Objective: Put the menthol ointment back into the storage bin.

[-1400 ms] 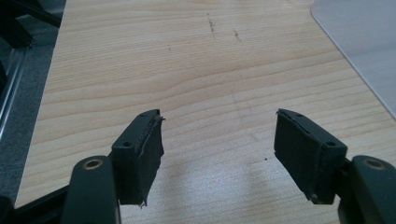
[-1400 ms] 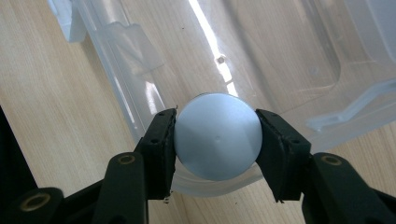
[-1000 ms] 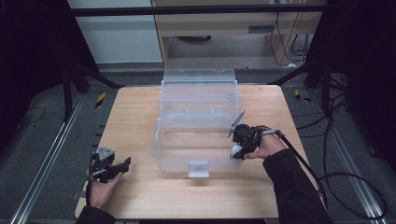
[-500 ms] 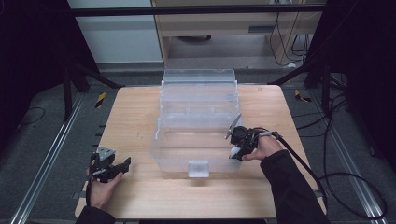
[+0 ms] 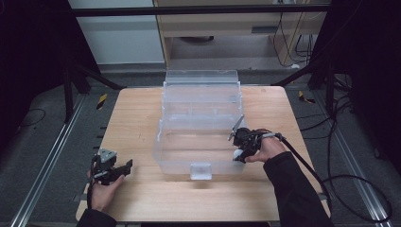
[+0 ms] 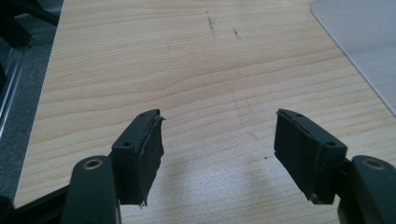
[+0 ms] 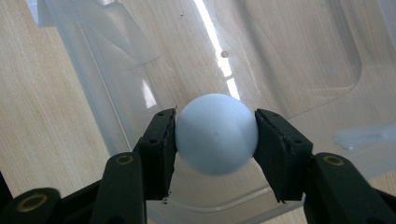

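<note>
- The right gripper (image 5: 238, 153) has eased slightly toward the worktop's (image 5: 142, 113) near edge, along the clear plastic box's (image 5: 201, 101) right wall.
- Its jaws clamp a smooth, pale blue ball (image 7: 216, 133) over the box's near right corner.
- The left gripper (image 5: 118, 169), jaws apart and empty, rests near the worktop's near left corner.

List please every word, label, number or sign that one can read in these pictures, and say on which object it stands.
There are none to read.
The clear plastic box has no print; the small pale tab at its front looks blank.
The pale blue ball in the right gripper is plain.
The wooden table has only grain and small scuffs.
The left gripper has no marking.
</note>
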The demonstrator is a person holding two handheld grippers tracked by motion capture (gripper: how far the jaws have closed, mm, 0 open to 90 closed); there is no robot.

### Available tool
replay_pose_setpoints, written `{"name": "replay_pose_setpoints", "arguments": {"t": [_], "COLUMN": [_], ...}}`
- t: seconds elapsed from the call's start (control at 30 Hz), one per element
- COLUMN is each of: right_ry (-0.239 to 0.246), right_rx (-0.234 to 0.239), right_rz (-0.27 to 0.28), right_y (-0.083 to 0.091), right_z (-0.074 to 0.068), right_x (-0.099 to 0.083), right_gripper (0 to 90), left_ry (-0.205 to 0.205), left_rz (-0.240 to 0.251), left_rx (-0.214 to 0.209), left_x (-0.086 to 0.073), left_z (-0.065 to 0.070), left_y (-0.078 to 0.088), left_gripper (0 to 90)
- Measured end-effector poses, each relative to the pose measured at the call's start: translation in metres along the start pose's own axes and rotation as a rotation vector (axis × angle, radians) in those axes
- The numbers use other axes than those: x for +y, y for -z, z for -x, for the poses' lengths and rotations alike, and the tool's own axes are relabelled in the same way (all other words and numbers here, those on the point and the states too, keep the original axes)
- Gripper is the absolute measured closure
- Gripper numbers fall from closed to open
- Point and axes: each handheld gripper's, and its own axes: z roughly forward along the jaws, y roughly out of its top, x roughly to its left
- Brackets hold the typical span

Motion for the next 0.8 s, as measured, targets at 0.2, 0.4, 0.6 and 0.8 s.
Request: {"name": "replay_pose_setpoints", "arguments": {"t": [0.2, 0.4, 0.6, 0.8], "right_ry": [-0.004, -0.027, -0.068, -0.157], "right_rx": [-0.003, -0.021, -0.102, -0.172], "right_rz": [0.003, 0.067, 0.221, 0.385], "right_y": [0.001, 0.010, 0.034, 0.050], "right_z": [0.000, -0.001, -0.004, -0.003], "right_x": [0.000, -0.003, -0.015, -0.040], "right_gripper": [48.5, 40.8, 33.6, 32.3], "left_ry": [-0.001, 0.001, 0.002, 0.004], "left_rz": [-0.001, 0.000, -0.001, 0.001], "left_rx": [-0.002, 0.000, -0.004, -0.004], "left_x": [0.000, 0.000, 0.000, 0.000], "left_z": [0.000, 0.000, 0.000, 0.000], "left_y": [0.000, 0.000, 0.000, 0.001], "left_gripper": [32.1, 32.1, 32.0, 32.0]}}
